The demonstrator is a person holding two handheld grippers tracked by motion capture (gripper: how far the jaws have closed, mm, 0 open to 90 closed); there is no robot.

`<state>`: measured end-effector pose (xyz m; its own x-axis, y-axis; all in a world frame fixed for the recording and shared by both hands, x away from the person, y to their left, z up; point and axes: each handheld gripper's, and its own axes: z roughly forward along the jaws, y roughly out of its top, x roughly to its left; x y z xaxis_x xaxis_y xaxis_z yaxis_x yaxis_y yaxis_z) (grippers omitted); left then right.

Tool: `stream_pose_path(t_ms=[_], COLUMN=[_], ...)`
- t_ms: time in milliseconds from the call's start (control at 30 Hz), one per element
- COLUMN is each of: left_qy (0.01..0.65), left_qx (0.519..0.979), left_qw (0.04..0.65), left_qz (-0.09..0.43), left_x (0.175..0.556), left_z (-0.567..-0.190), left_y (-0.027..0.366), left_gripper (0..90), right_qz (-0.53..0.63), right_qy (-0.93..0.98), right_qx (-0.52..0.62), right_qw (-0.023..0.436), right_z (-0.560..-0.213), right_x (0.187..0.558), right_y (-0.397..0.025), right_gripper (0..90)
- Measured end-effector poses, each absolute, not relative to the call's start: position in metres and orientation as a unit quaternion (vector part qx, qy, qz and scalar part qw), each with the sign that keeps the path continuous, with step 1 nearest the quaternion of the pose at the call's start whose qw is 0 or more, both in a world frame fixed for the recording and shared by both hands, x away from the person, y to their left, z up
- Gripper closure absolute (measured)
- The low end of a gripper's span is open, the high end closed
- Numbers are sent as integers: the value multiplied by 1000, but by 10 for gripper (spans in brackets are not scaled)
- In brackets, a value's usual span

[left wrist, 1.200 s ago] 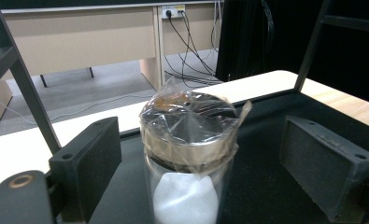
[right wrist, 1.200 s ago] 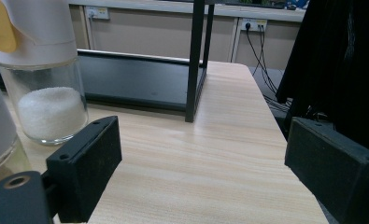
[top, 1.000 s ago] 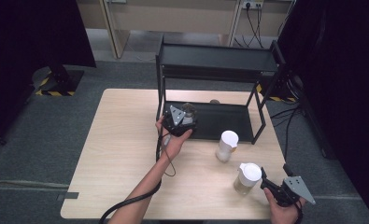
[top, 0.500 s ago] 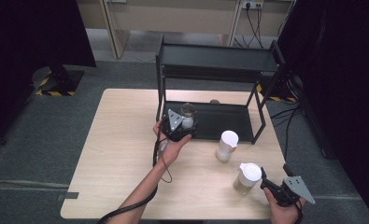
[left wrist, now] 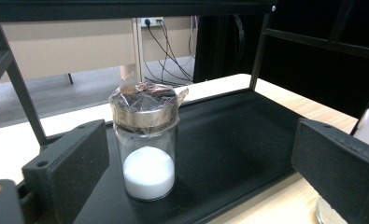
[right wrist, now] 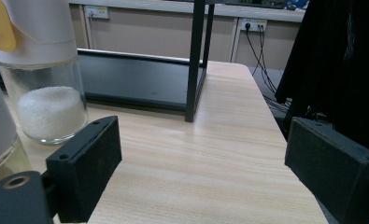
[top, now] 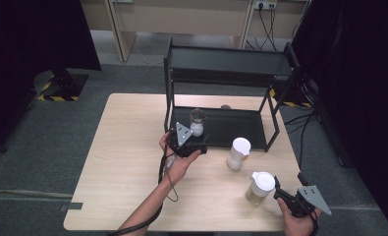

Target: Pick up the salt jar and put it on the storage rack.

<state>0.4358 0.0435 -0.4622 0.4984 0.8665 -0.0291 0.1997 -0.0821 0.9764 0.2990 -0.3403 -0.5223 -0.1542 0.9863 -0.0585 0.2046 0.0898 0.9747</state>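
Note:
A small glass jar (left wrist: 147, 140) holding white powder, its metal lid wrapped in film, stands on the lower shelf (left wrist: 238, 140) of a black rack (top: 231, 64). In the high view this jar (top: 197, 122) sits at the shelf's left front. My left gripper (top: 194, 142) is open just in front of it, and in the left gripper view the jaws (left wrist: 201, 154) stand wide of the jar without touching it. My right gripper (top: 280, 195) is open and empty at the table's front right (right wrist: 203, 140).
A white-lidded jar of white granules (top: 238, 153) stands on the table before the rack (right wrist: 46, 107). A second white-lidded jar with yellowish contents (top: 260, 189) sits just left of the right gripper. The rack's black post (right wrist: 196, 60) rises ahead.
My left gripper has drawn back from the rack toward the table's front, and the small jar now stands free on the shelf. The right gripper has stayed put.

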Motion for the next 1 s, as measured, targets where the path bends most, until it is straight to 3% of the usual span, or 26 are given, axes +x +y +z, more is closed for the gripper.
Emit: stream_pose_path(t_ms=[1000], left_qy=[396], left_qx=[671], left_qw=[562], left_qz=[277], left_x=[387], left_z=[-470], left_y=[74], left_gripper=[25], right_qz=[463], right_qy=[601], right_qx=[495], right_qw=[424], right_z=[-522], right_x=[299], right_y=[-341], right_gripper=[110])
